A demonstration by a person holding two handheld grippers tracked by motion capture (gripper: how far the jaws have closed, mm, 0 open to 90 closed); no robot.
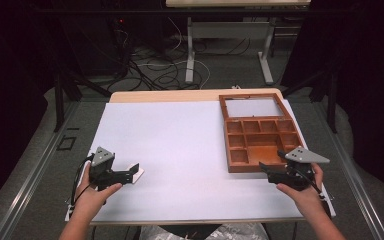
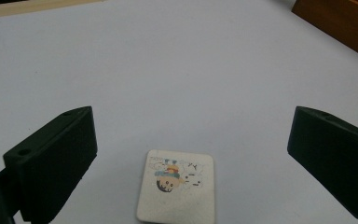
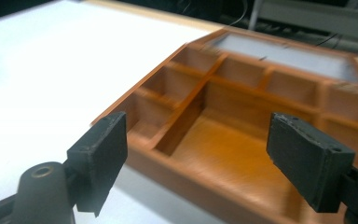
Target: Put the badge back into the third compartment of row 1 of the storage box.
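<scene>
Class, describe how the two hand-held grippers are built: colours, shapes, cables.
The left black two-jaw gripper and the right black two-jaw gripper each carry a grey three-cornered plate with dark dots on top. Their jaws are thick, matte black blocks. A black cable trails from each. The forearms are bare.

Place: you're working in a lab-style recording bay.
Walls: black curtains (image 1: 10, 75) hang well to either side of your grippers.
Floor: loose cables (image 1: 150, 70) tangle beyond the table (image 1: 180, 95).
Background: a metal-legged desk (image 1: 230, 30) stands far ahead.
</scene>
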